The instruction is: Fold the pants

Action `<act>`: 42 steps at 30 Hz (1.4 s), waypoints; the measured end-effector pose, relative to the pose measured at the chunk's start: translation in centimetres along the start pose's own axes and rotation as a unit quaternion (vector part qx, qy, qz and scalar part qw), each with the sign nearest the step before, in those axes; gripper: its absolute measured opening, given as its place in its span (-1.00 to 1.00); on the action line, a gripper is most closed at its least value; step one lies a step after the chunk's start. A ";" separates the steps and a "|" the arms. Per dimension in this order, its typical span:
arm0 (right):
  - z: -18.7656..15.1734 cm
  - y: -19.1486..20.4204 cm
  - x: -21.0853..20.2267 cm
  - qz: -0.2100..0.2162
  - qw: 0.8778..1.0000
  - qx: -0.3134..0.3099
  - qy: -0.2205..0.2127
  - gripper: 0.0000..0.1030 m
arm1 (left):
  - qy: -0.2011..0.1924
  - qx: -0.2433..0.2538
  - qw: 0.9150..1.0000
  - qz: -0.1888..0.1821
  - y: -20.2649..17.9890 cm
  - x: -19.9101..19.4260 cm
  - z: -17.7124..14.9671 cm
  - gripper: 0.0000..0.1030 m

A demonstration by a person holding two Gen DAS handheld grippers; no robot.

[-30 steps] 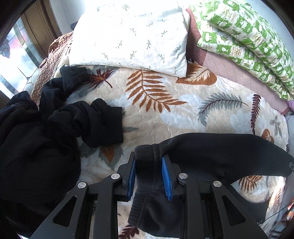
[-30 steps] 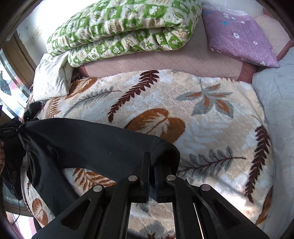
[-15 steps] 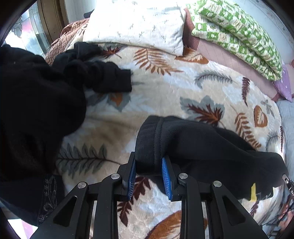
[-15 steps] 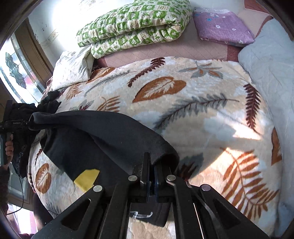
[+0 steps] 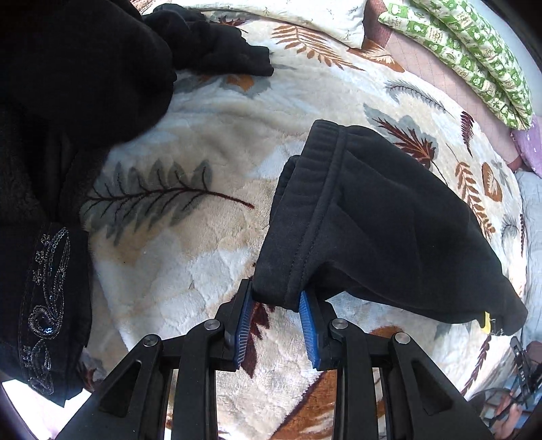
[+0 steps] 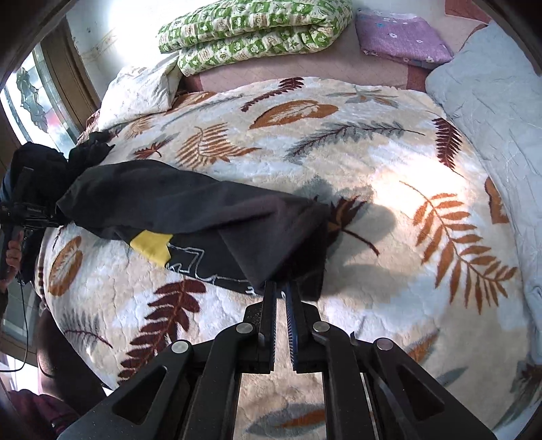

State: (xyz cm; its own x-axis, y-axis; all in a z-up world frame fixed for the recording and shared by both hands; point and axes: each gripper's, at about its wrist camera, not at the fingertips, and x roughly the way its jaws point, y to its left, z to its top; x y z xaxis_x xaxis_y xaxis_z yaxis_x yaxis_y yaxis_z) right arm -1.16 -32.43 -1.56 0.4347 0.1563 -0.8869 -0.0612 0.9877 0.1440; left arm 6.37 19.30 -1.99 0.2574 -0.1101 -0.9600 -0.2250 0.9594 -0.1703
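Black pants hang stretched between my two grippers above a leaf-patterned blanket. My left gripper is shut on the ribbed waistband corner. My right gripper is shut on the other end of the pants. A yellow patch and white print show on the hanging underside. The cloth sags toward the blanket between the grippers.
A heap of other black clothes lies at the left, one piece with sequin embroidery. Green quilts, a white pillow, a purple cushion and a grey pillow line the bed's far side.
Both grippers have pulled back toward the near edge of the bed with the pants. The pants hang lower, with the yellow patch and white print now showing.
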 end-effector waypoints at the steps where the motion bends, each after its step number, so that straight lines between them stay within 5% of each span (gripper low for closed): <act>1: -0.2 -0.6 -0.2 0.008 1.000 0.016 0.003 -0.84 | 0.001 -0.001 1.000 -0.002 0.1 0.2 0.1 -0.47; 3: -0.3 -2.4 -0.8 0.051 0.996 0.076 0.002 -0.73 | 0.004 -0.003 1.000 -0.005 0.1 0.5 0.5 -0.47; 5: -0.1 -4.2 -1.2 0.079 0.987 0.143 -0.013 -0.08 | 0.004 -0.002 1.000 -0.003 0.1 0.4 0.7 -0.47; 6: 0.1 -5.0 -1.1 0.092 0.981 0.172 -0.021 0.01 | 0.005 -0.002 1.000 -0.002 0.0 0.4 0.6 -0.47; 10: 1.1 -6.8 -0.1 0.158 0.952 0.259 -0.041 0.03 | 0.007 -0.001 1.000 0.000 -0.2 0.6 0.7 -0.46; 12: 1.7 -6.9 0.9 0.159 0.948 0.274 -0.032 0.02 | 0.010 -0.004 1.000 -0.003 0.0 0.7 0.8 -0.46; 13: 2.0 -6.7 1.4 0.156 0.950 0.271 -0.025 -0.10 | 0.012 -0.007 1.000 -0.004 0.0 0.8 0.8 -0.45; 15: 2.9 -6.1 1.7 0.153 0.957 0.247 -0.024 -0.83 | 0.014 -0.010 1.000 -0.006 0.1 0.8 1.1 -0.45; 16: 3.6 -5.7 1.8 0.138 0.964 0.227 -0.020 -0.89 | 0.015 -0.011 1.000 -0.005 0.2 0.9 1.2 -0.44; 22: 8.1 -3.8 -3.3 0.062 0.986 0.089 -0.124 -0.89 | 0.024 -0.017 1.000 0.000 0.1 1.6 1.5 -0.43; 29: 3.1 -0.2 -1.2 0.015 0.997 -0.071 -0.041 -0.89 | 0.034 -0.020 0.999 0.008 0.1 2.5 1.5 -0.36; 39: -2.7 -2.8 -2.8 0.010 1.000 -0.012 0.010 -0.69 | 0.015 -0.002 1.000 -0.006 0.6 -0.7 0.4 -0.25; 42: -2.5 -5.0 -3.7 0.032 0.997 0.068 -0.004 -0.29 | -0.014 0.005 1.000 -0.010 0.4 -3.1 1.3 -0.15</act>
State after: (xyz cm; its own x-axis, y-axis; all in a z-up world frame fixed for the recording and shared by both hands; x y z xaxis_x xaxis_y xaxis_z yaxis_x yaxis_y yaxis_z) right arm -4.73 -37.96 -0.09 0.4412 0.2184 -0.8704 0.0337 0.9652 0.2592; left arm 6.68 20.33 1.17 0.2885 -0.1215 -0.9497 -0.2104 0.9596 -0.1867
